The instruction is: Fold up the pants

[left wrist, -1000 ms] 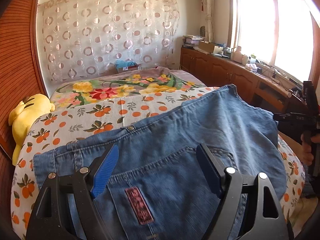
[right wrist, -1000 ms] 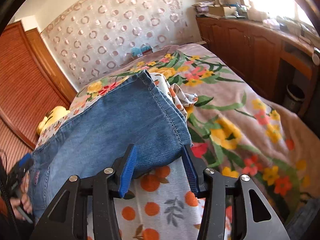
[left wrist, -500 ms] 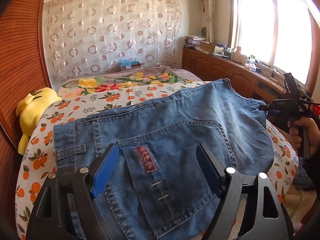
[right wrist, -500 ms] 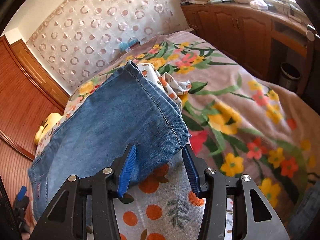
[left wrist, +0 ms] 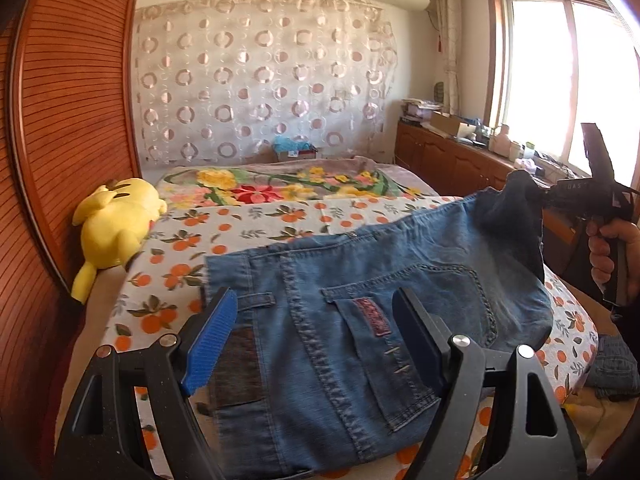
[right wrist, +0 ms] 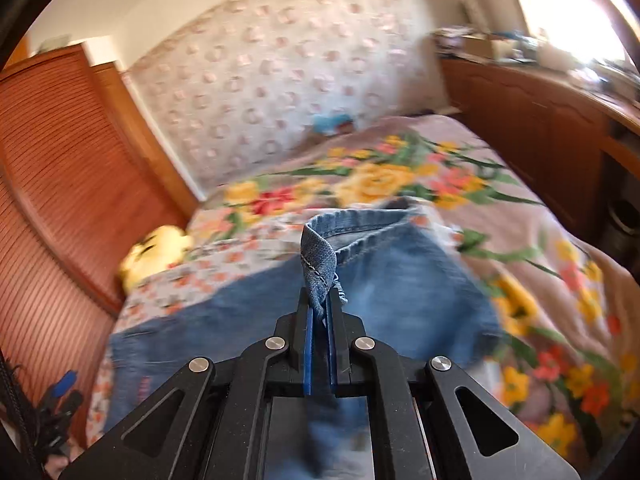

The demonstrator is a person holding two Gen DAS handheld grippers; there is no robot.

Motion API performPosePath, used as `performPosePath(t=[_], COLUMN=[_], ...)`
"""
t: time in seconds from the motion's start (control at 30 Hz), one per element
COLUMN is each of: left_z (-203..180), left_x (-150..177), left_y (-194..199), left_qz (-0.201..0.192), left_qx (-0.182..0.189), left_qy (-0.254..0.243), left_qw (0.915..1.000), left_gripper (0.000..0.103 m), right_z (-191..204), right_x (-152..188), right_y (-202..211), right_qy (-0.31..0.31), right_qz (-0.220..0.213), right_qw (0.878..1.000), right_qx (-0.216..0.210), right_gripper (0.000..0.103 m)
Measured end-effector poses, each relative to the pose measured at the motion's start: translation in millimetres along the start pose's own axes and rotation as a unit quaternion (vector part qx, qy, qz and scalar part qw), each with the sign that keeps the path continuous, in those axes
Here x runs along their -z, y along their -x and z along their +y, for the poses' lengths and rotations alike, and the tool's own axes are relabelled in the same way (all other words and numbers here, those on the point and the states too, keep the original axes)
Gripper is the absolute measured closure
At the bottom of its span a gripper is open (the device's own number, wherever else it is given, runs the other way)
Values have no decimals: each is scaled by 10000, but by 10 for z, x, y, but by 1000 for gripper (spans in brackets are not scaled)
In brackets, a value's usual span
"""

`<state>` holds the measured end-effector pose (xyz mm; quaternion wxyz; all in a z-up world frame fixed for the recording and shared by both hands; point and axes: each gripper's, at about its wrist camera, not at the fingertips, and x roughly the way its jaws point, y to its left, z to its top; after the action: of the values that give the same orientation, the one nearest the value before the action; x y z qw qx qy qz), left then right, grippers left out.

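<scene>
Left wrist view: jeans (left wrist: 360,320) on the orange-print bedsheet (left wrist: 280,220), left gripper (left wrist: 316,336) spread wide.
Right gripper (right wrist: 319,320) pinches the hem; yellow plush (left wrist: 114,224) beside the wooden wall (left wrist: 68,120).

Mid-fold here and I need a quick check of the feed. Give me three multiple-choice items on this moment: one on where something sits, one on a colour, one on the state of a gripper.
1. Where does the plush toy lie?
A. on the cabinet under the window
B. on the bed's left side, by the wooden panel
C. on top of the jeans

2. What colour is the plush toy?
A. yellow
B. green
C. white

3. How do the jaws of the right gripper stand?
A. wide open above the bedsheet
B. shut with nothing between them
C. shut on the hem of the jeans

Key: 1 B, it rests on the orange-print sheet next to the slatted wood; 2 A, its body is plainly yellow; 3 C, denim hem sticks up from between the blue pads, while the left gripper stays open over the pocket.
</scene>
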<state>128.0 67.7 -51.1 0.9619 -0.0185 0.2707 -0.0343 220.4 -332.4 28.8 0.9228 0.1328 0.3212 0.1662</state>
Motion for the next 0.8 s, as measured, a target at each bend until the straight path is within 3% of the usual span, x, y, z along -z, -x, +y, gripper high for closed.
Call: performPosePath(t=[0.17, 0.3, 0.43, 0.6, 0.67, 0.8], left_z=[258, 422, 504, 504, 463, 327], left_x=[9, 56, 89, 93, 87, 73], left_y=[155, 218, 221, 170, 149, 95], left_qz=[-96, -102, -72, -61, -42, -10], left_qx=[-207, -329, -375, -355, -318, -180], left_qy=[168, 257, 332, 377, 354, 235], left_qw=[9996, 9991, 9987, 9986, 9989, 9996], left_gripper=[22, 22, 22, 22, 22, 22], right_z=[716, 1311, 1646, 1708, 1619, 1519], right_x=[99, 348, 679, 1019, 983, 947], right_y=[-204, -258, -263, -391, -469, -322], right_qy=[489, 897, 1227, 1412, 1430, 1487], right_qz=[291, 585, 935, 1382, 1458, 1268], right_qw=[9964, 9854, 9722, 9655, 9660, 9711], right_qx=[-633, -1327, -1764, -1698, -1585, -1369], right_gripper=[98, 98, 98, 98, 97, 83])
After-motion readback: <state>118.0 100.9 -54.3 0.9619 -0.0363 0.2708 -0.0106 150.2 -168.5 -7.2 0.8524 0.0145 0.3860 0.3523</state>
